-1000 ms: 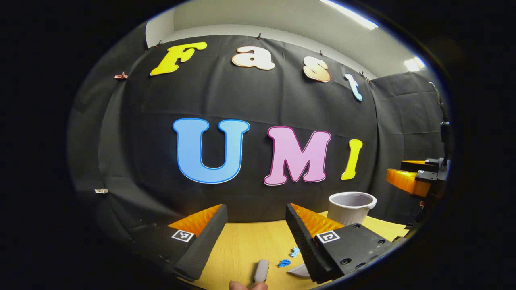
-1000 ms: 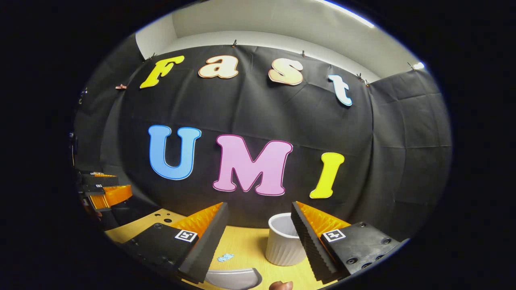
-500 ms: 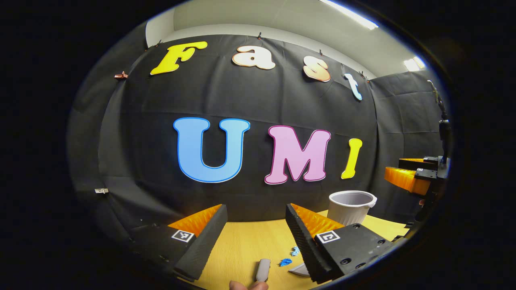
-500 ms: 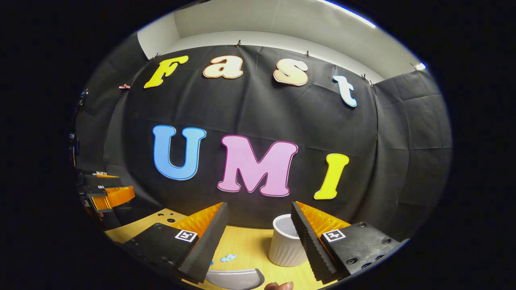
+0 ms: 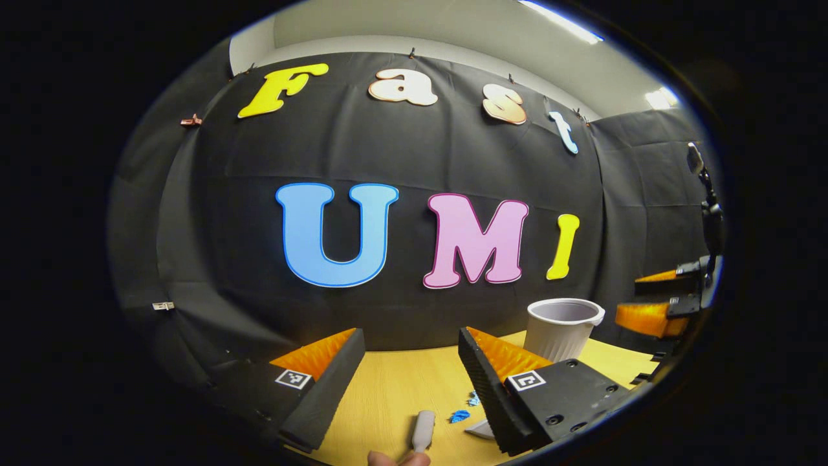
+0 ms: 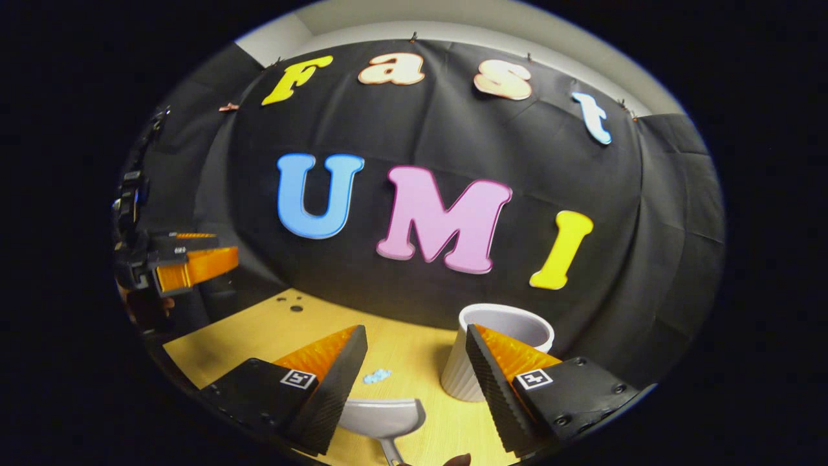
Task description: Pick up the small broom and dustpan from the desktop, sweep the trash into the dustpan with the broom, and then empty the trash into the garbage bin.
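The desk (image 6: 259, 336) is carrying the white garbage bin (image 6: 482, 343) at its far side. The dustpan (image 6: 381, 417) is lying between the wide-open fingers of the right gripper (image 6: 414, 382), untouched. The broom (image 5: 424, 430) is lying under the left gripper (image 5: 411, 382), also spread wide and empty. Blue trash (image 5: 460, 415) is sitting just beside the broom.

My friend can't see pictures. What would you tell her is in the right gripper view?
The open right gripper hovers over a yellow wooden table, with a grey dustpan lying between its fingers. A white ribbed garbage bin stands just beyond on the right, and a blue scrap of trash lies behind the dustpan. The left gripper is held up at the far left.
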`<state>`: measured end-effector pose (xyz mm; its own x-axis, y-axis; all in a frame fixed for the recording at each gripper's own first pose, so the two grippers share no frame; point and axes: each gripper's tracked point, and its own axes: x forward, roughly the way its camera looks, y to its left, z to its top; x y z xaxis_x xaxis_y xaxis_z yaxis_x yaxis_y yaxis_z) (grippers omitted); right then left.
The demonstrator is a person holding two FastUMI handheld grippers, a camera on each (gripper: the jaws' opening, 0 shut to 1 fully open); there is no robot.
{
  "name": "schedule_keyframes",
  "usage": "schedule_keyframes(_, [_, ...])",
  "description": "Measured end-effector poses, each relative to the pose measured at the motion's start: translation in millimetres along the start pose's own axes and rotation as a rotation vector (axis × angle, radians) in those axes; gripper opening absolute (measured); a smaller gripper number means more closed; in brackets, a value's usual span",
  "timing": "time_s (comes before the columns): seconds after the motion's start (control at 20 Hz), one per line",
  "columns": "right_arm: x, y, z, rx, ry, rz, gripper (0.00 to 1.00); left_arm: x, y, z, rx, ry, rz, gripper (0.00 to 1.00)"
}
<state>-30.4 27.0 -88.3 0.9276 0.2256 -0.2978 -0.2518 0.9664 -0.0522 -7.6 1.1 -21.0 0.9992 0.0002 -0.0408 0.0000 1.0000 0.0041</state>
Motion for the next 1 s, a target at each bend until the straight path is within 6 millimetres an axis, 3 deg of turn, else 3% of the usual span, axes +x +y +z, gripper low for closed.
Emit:
schedule_keyframes(0.25, [-3.7, 12.6, -79.7, -0.007, 0.253, 0.117, 0.95, -3.1, -6.5, -17.4, -0.045, 0.055, 0.032, 0.94])
schedule_keyframes(0.4, [-4.2, 14.0, -144.0, -0.041, 0.439, 0.161, 0.95, -6.3, -8.4, -25.2, -0.043, 0.073, 0.051, 0.94])
schedule_keyframes(0.6, [1.8, 21.1, -209.1, -0.002, 0.660, 0.197, 0.93, -9.5, -7.1, -35.7, -0.060, 0.100, 0.082, 0.94])
schedule_keyframes(0.75, [2.9, 29.7, -250.7, 0.019, 0.779, 0.219, 0.93, -11.8, -1.7, -41.5, -0.065, 0.113, 0.111, 0.94])
schedule_keyframes(1.0, [17.9, 40.5, -292.8, 0.006, 0.882, 0.251, 0.93, -16.4, 3.0, -48.9, -0.047, 0.129, 0.144, 0.95])
